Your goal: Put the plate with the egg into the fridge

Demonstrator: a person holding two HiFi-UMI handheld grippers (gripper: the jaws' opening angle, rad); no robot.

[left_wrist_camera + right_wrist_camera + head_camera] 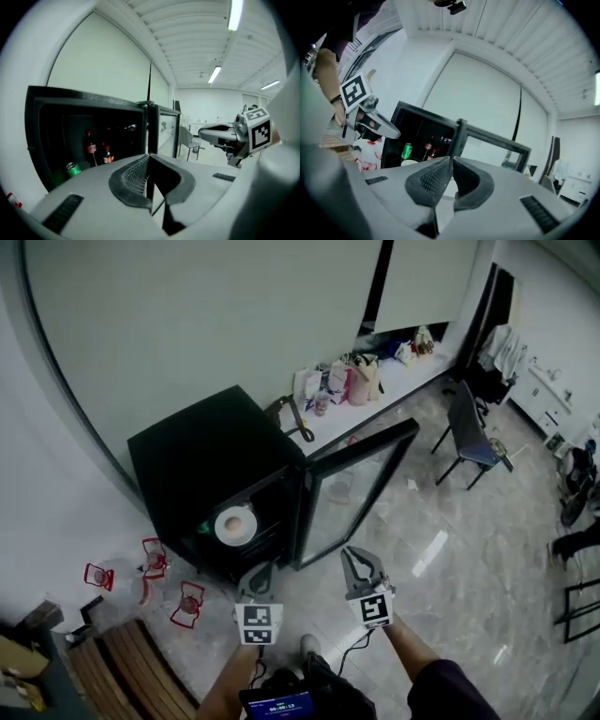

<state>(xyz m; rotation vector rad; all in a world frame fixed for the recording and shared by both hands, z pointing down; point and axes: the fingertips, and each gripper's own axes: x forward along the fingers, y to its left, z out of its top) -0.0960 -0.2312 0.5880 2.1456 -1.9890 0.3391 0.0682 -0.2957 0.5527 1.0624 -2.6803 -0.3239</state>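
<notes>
Left gripper (pixel 149 160): jaws pressed together, nothing between them. Right gripper (pixel 450 161): same, closed and empty. The plate (pixel 235 525) sat ahead of both tips on a shelf inside the fridge (pixel 202 451), with the egg (pixel 242 518) only a small tan blob on it. Placement looked done. The door (pixel 354 486) stood open ahead-right of the jaws, so closing it was probably all that was left. The left gripper's own body hid the plate in its view, and the fridge interior was too dark to read the shelves.

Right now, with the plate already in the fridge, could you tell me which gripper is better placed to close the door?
Right. The right gripper hangs beside the open door, which swings out on that side; the left gripper faces the fridge opening, near the plate. Both are shut and empty.
</notes>
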